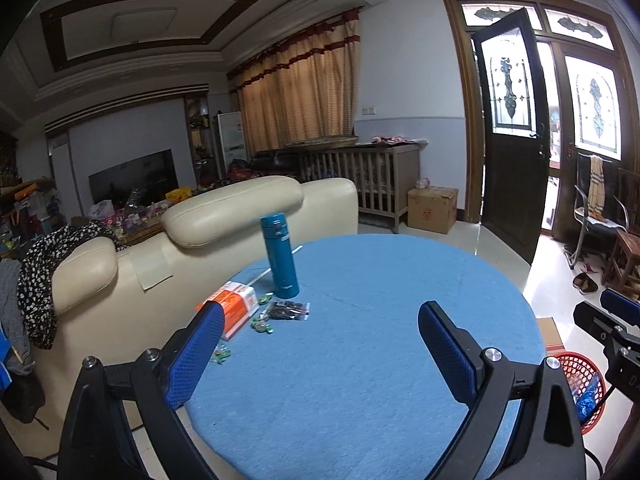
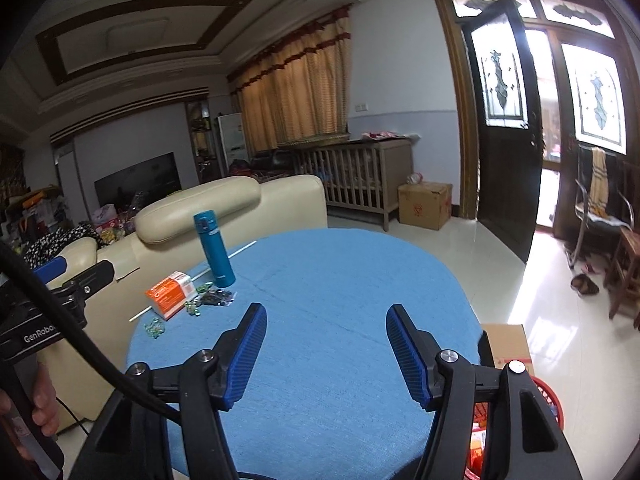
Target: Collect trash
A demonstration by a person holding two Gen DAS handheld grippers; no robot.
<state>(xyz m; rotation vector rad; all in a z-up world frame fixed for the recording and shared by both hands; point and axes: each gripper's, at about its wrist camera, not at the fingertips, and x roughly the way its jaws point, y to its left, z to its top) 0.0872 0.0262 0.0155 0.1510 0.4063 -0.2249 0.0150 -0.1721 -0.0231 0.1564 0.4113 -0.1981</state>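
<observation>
The round table [image 1: 372, 364] wears a blue cloth. At its left side lie an orange-and-white carton [image 1: 240, 304], a dark plastic packet [image 1: 290, 311] and several green wrappers [image 1: 262, 325]; a teal flask [image 1: 280, 256] stands behind them. My left gripper [image 1: 322, 312] hovers open over the cloth, its left fingertip in front of the carton, nothing between the pads. From the right wrist the same carton [image 2: 170, 294], packet [image 2: 218, 297] and wrappers [image 2: 154, 327] show at the left. My right gripper [image 2: 327, 311] is open over bare cloth, empty. A red mesh basket [image 1: 580, 372] holding wrappers sits on the floor at the right.
A cream sofa [image 1: 224, 216] backs against the table's left edge. A thin white stick [image 2: 240, 250] lies near the flask [image 2: 214, 248]. A cardboard box [image 2: 508, 344] stands beside the red basket [image 2: 548, 396]. Chairs [image 1: 600, 216] and an open door [image 1: 516, 140] are at the right; a hand [image 2: 40, 408] holds the left gripper.
</observation>
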